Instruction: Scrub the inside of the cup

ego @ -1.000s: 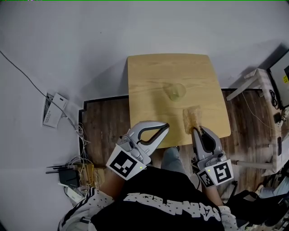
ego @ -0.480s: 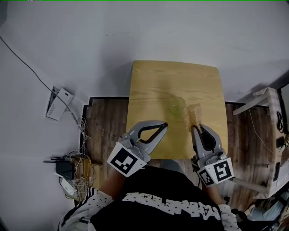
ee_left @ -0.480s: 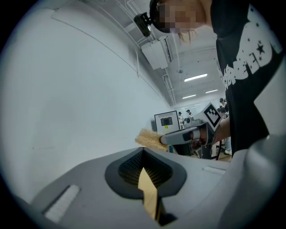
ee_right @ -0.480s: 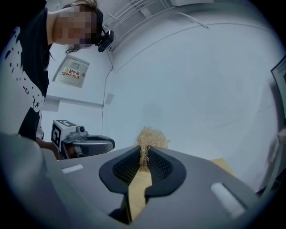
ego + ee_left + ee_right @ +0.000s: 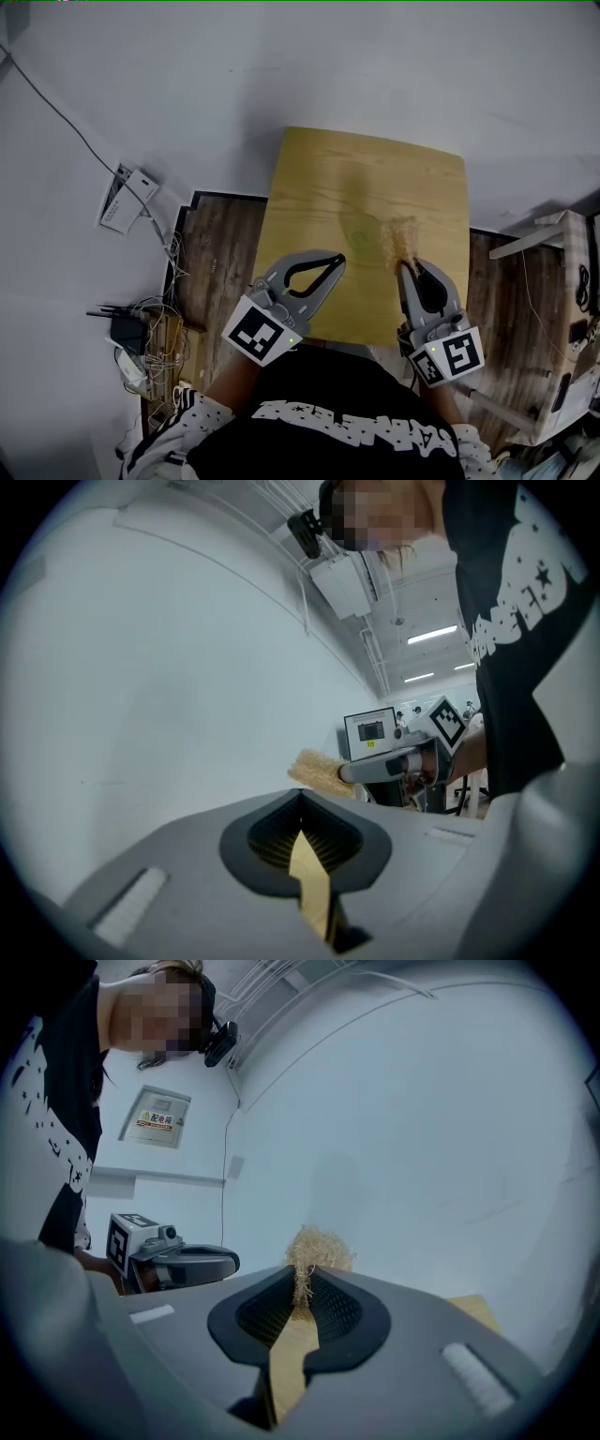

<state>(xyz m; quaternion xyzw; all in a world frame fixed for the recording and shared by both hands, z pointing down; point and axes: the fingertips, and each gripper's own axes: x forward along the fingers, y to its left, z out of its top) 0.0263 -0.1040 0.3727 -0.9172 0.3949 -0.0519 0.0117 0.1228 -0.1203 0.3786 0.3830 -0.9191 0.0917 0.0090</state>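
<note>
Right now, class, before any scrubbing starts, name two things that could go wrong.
1. The clear cup stands unheld on the table; the left tool is shut and empty, so a push from the sponge could slide or tip it.
2. The right tool pinches only the sponge's near end; it may bend or slip out while scrubbing.

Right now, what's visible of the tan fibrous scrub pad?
The tan fibrous scrub pad looks like coarse, straw-coloured loofah with frayed edges. The right gripper is shut on one end, squeezing it thin; the rest pokes out in front, above the light wooden table. Blur hides whether it touches anything else.
</note>
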